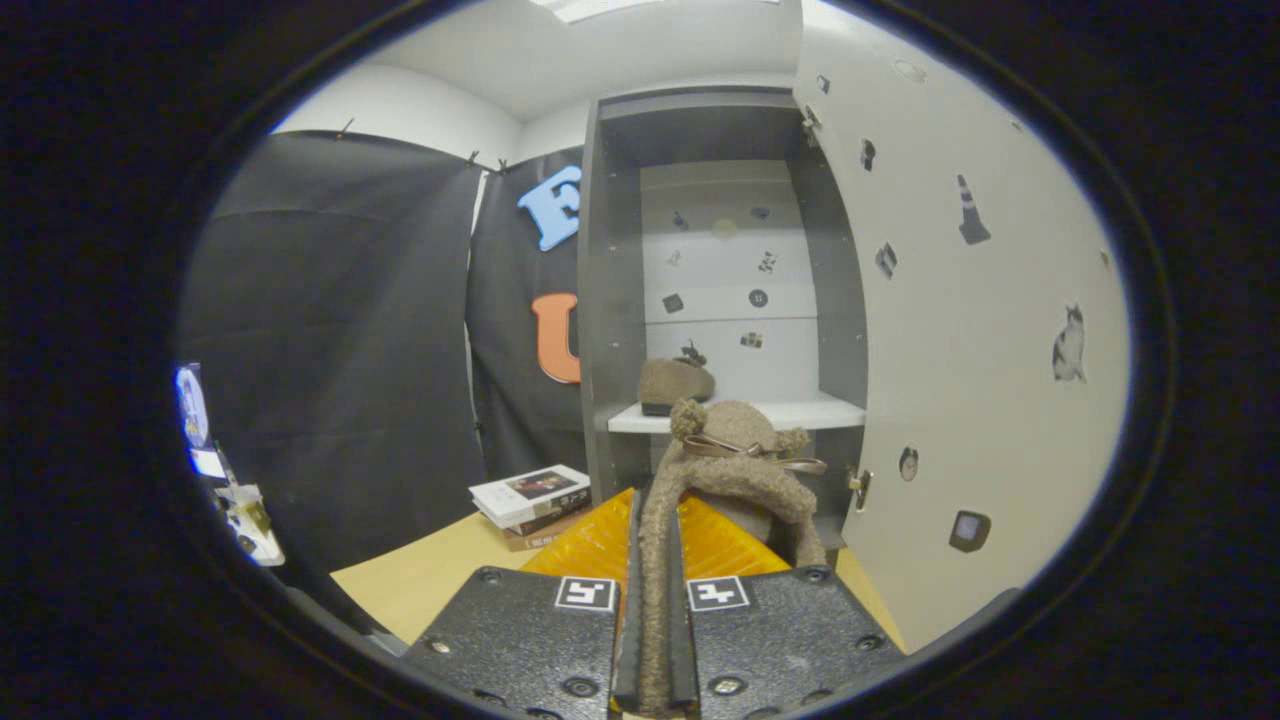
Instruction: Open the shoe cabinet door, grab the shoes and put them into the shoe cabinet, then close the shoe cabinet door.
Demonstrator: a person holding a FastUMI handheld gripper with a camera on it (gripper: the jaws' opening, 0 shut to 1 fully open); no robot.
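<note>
Slipper point(735, 470): soft, fuzzy, light, we judge. Our gripper point(655, 620) pinches its heel rim, both fingers pressing; first slipper point(676, 384) sits at the cabinet shelf point(800, 412) left edge.

Held shoe point(735, 470): heel end pinched out of sight between the gripper point(655, 600) fingers, lower part cut off at bottom centre. Shelf shoe point(676, 382), centre: front partly hidden behind held shoe. Cabinet point(610, 300) floor blocked. Door point(960, 350) stickers, right: too small to tell. Books point(532, 500), lower left: covers unreadable.
</note>
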